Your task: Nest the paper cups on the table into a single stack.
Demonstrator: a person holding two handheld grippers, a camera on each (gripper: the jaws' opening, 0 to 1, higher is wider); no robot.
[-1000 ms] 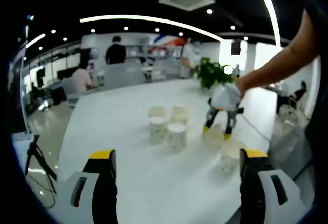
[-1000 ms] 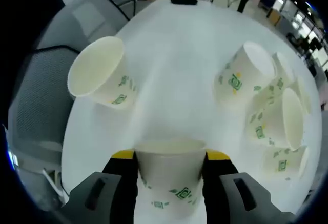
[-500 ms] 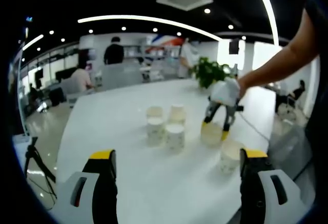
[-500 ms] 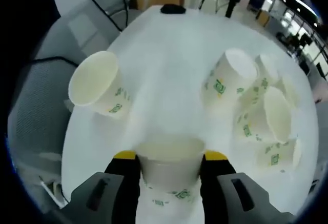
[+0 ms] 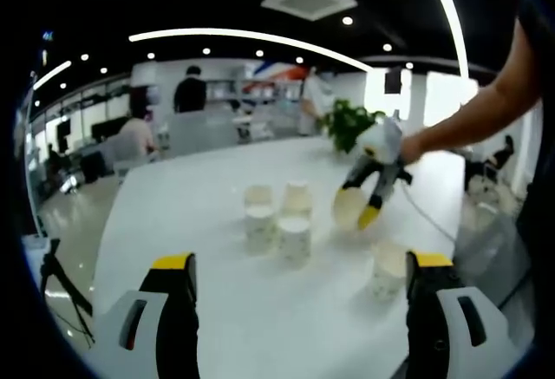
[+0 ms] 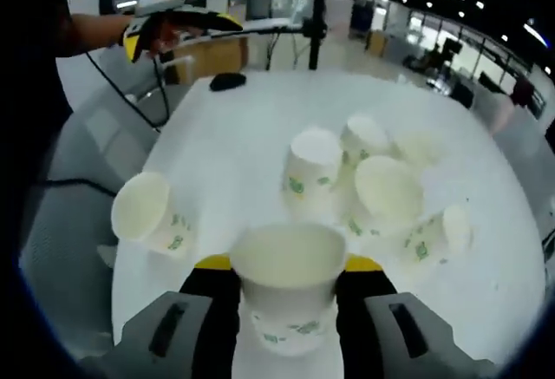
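1. In my left gripper view, my left gripper (image 5: pixel 299 310) sits low over the near edge of the white table (image 5: pixel 191 214), its yellow-tipped jaws spread wide apart with nothing between them.
2. Past the left jaw, toward the middle of the table, a cluster of paper cups (image 5: pixel 279 218) stands upright, four of them packed close, the near pair in front of the far pair.
3. Right of the cluster, my right gripper (image 5: pixel 357 210) hangs above the table, clamped on a held cup (image 5: pixel 349 207) that is tilted and lifted clear of the surface; a person's bare arm (image 5: pixel 473 119) reaches in from the right to hold it.
4. Nearer me and to the right, a lone cup (image 5: pixel 388 269) stands upright just beside my right-hand jaw, apart from the cluster.
5. In my right gripper view, the lone cup (image 6: pixel 149 218) lies to the left, well apart from the rest, its mouth turned toward the camera.
6. At the bottom centre, the held cup (image 6: pixel 286 297) is pinched between the right gripper's (image 6: pixel 286 266) two jaws, mouth up, with green print on its side.
7. Beyond it and to the right, the cluster (image 6: pixel 373 192) stands on the table; the cups touch or nearly touch, and I cannot tell whether any are already nested.
8. At top left, my left gripper (image 6: pixel 165 15) shows across the table, held in a hand.
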